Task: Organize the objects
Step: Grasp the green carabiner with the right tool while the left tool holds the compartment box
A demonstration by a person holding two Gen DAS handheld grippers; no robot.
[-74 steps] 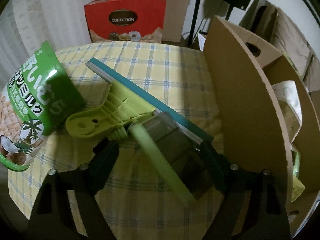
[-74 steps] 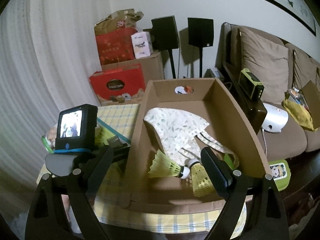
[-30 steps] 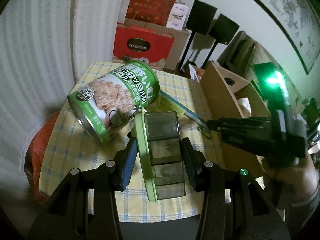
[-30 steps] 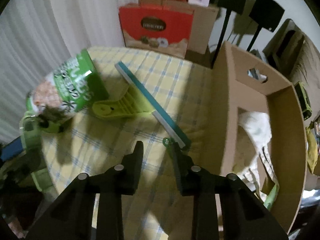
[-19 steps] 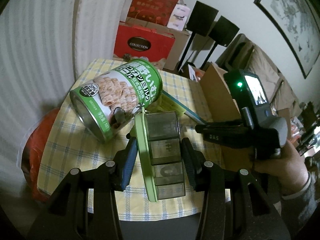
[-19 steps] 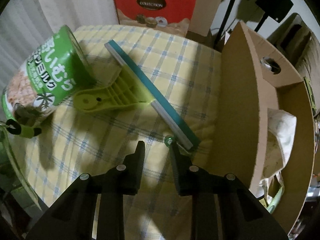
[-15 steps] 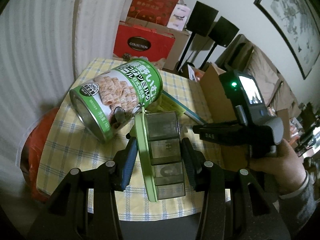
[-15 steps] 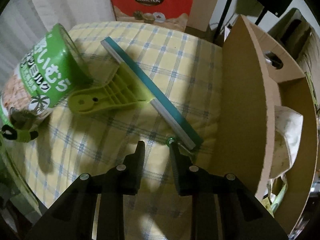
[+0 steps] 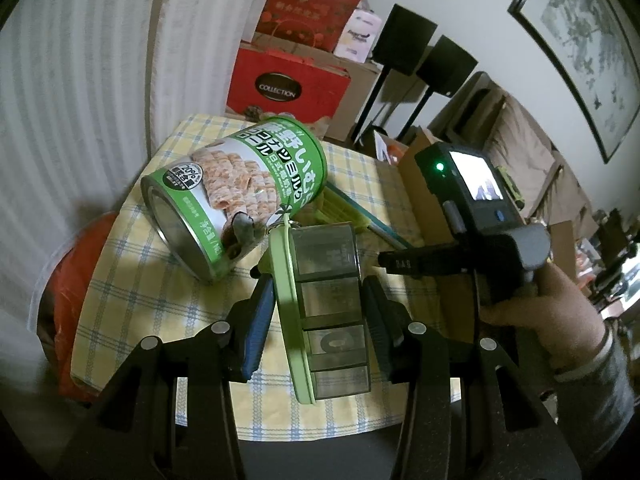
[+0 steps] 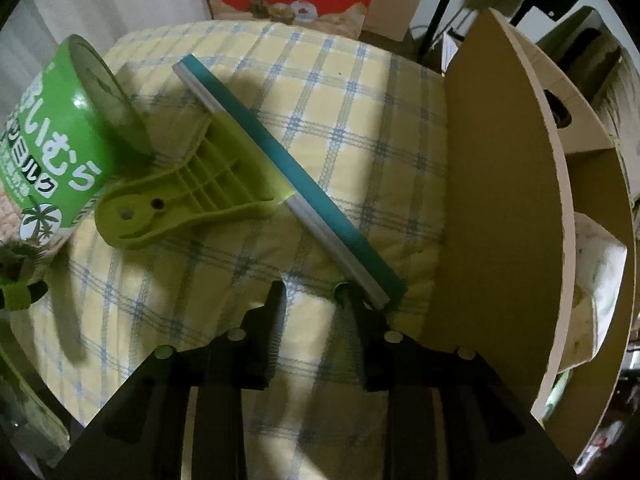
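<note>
My left gripper (image 9: 316,280) is shut on a green-edged pill organiser (image 9: 326,304) with smoky compartments, held above the checked tablecloth (image 9: 132,280). A green tin can (image 9: 236,196) lies on its side just beyond it. My right gripper (image 10: 310,292) is open with a narrow gap, low over the cloth, its right fingertip close to the near end of a lime-green squeegee with a teal blade (image 10: 280,168). The can also shows in the right wrist view (image 10: 52,148). The right gripper appears in the left wrist view (image 9: 440,260), held by a hand.
An open cardboard box (image 10: 500,184) stands along the table's right side with white cloth inside (image 10: 600,264). A red gift box (image 9: 288,84) and speakers on stands (image 9: 404,44) stand behind the table. An orange bag (image 9: 68,292) sits off the left edge.
My right gripper has dropped lower and nearer the squeegee's blade end. My left gripper keeps the pill organiser in about the same place.
</note>
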